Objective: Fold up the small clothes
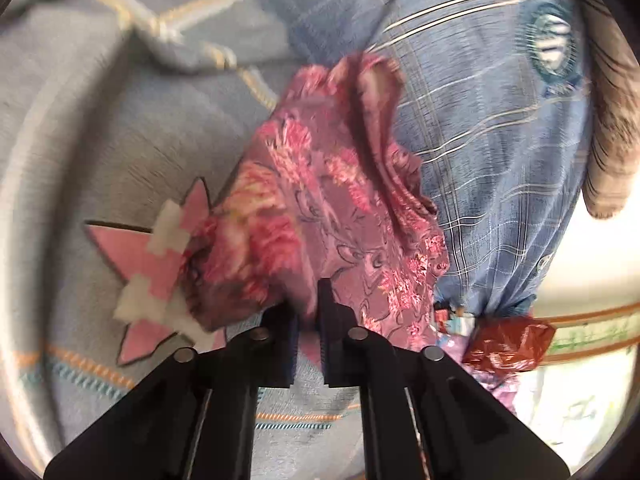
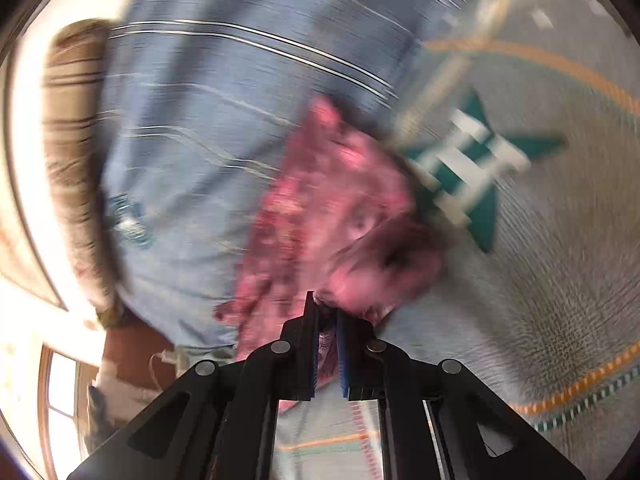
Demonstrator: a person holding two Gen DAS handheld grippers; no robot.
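"What did each tool have hold of?"

"The left gripper (image 1: 308, 316) was clamped tight on an edge of the pink floral garment (image 1: 320, 200), which bunched up just ahead of the black fingers (image 1: 336, 320). The right gripper (image 2: 327, 320) was pinched closed on another edge of the same cloth; a strip of it showed between the blue pads (image 2: 343, 352)."

"And where did the garment lie?"

"It lay crumpled on the grey bedspread (image 1: 100, 140), partly lifted at the gripped edges. On the left wrist view it covered part of a pink star patch (image 1: 136, 256); on the right wrist view it sat just beside a teal star patch (image 2: 472, 168). It was touching the person's blue checked shirt (image 1: 480, 120) behind it."

"Anything else nearby?"

"A crinkled red wrapper (image 1: 508, 344) sat near the shirt's hem. The right view was badly blurred."
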